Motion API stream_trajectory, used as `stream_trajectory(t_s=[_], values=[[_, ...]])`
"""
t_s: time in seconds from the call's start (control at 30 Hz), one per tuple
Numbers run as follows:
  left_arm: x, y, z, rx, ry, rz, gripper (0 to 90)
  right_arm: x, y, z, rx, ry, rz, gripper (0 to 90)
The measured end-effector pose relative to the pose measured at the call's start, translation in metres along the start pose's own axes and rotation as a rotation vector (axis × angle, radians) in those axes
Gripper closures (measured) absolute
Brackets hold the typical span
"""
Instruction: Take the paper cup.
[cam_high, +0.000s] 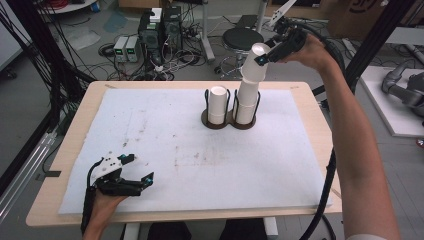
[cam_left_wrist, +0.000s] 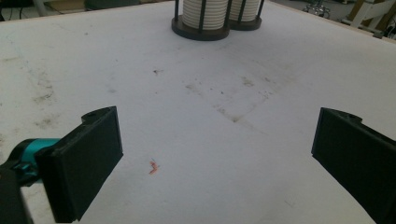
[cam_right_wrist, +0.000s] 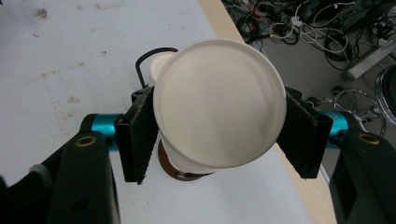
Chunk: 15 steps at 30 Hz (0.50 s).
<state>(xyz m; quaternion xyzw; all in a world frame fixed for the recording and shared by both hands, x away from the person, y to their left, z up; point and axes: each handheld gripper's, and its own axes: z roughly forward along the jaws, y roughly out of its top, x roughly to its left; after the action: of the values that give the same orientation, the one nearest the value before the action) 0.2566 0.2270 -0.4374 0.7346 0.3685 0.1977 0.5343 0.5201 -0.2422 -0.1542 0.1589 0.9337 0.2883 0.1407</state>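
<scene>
- L gripper (cam_high: 141, 170): near table edge, low over the white mat (cam_high: 165, 150), held in the person's L hand (cam_high: 102, 205). Jaws spread wide, nothing between them; in the left gripper view bare, stained mat lies between the pads.
- Mat: covers most of the wooden table (cam_high: 65, 145); faint brown stains near centre.
- Holder (cam_high: 227, 122): dark twin-ring base w/ wire uprights, at the far-centre part of the mat. L ring holds a short stack of white cups (cam_high: 217, 104).
- R ring: tall cup stack (cam_high: 247, 92), rising well above the wire uprights.
- R gripper (cam_high: 267, 54): raised above the far table edge, arm reaching in from the right. Jaws clamped on the top cup (cam_right_wrist: 219, 102); pads press its two sides (right gripper view).
- Top cup: upside down, at the top of the tall stack, above the R ring; whether fully free of the cup below, cannot tell.
</scene>
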Motion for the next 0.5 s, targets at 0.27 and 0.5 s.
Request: stream_trajectory(t_s=[0.27,0.5], values=[[0.000,0.000,0.001,-0.001,-0.003,0.000,1.8,0.014,-0.002,-0.009,-0.032,0.033,-0.039,35.4],[-0.004,0.001,0.003,0.000,-0.013,0.006,1.7,0.033,-0.006,-0.017,-0.043,0.047,-0.068,35.4]])
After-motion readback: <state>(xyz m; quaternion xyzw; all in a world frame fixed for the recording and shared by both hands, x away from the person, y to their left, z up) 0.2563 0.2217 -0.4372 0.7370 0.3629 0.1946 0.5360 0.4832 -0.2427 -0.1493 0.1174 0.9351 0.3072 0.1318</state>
